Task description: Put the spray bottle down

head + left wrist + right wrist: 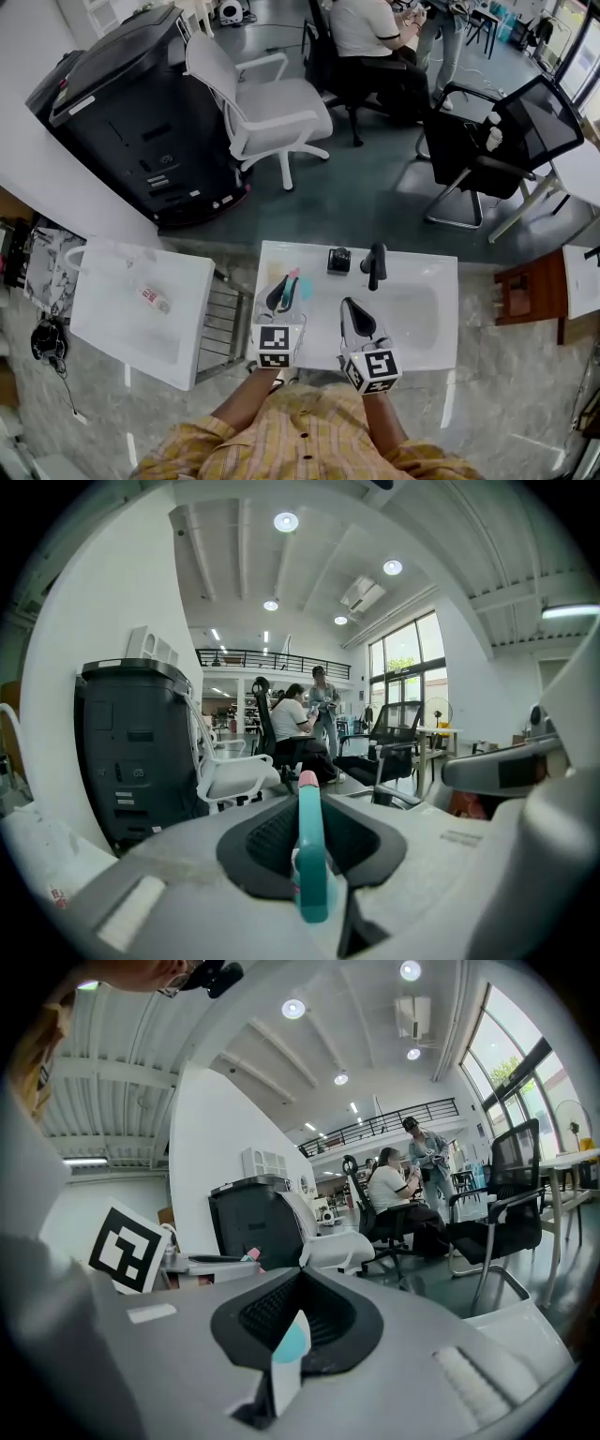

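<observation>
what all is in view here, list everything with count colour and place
spray bottle: 1, teal with pink tip, clamped in the left gripper
sink counter: 1, white, centre
faucet: 1, black, back edge of the basin
small object: 1, black, left of the faucet
second basin: 1, white, far left
large machine: 1, black, upper left
white chair: 1, beside the machine
mesh chair: 1, black, upper right
seated person: 1, white top, top edge
left gripper: 1, grey, over the counter
right gripper: 1, grey, shut on a thin slip, white and teal
</observation>
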A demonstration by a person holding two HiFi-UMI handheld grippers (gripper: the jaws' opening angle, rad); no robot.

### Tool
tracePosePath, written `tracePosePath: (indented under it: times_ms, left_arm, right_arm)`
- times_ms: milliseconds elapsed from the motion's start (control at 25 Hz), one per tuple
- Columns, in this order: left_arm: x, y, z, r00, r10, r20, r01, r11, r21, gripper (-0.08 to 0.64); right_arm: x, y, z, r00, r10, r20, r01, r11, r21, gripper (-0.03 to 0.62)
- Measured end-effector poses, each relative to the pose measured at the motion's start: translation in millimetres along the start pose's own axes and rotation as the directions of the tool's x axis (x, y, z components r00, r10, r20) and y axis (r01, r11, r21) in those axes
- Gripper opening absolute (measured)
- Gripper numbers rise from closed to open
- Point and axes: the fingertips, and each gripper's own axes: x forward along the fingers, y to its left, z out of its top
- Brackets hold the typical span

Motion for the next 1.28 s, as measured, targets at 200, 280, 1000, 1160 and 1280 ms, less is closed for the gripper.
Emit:
tracePosePath:
  times_ms: [200, 280, 1000, 1160, 1280]
  left_arm:
    - [30, 6, -5, 1.000, 0.003, -0.027, -0.004, 1.000, -0.027, 0.071]
    - [41, 11, -10, 0.999, 0.010, -0.035, -0.012, 0.999, -0.035, 0.071]
    - [109, 40, -42, 0.991, 0.061, -0.120, -0.059, 0.998, 0.017, 0.071]
    - [118, 40, -41, 0.991, 0.059, -0.121, -0.057, 0.998, 0.020, 0.071]
    - [126, 40, -40, 0.991, 0.058, -0.122, -0.055, 0.998, 0.025, 0.071]
  right_arm:
    - [11, -8, -5, 1.000, 0.007, -0.016, -0.006, 1.000, 0.009, 0.000]
    - [14, -12, -9, 1.000, 0.006, -0.021, -0.006, 1.000, 0.013, 0.000]
    - [31, -24, -25, 0.998, 0.008, -0.054, -0.006, 0.999, 0.044, 0.000]
    - [32, -25, -24, 0.999, 0.003, -0.053, -0.001, 0.999, 0.036, 0.000]
    - [31, -28, -23, 0.999, -0.007, -0.048, 0.009, 1.000, 0.029, 0.000]
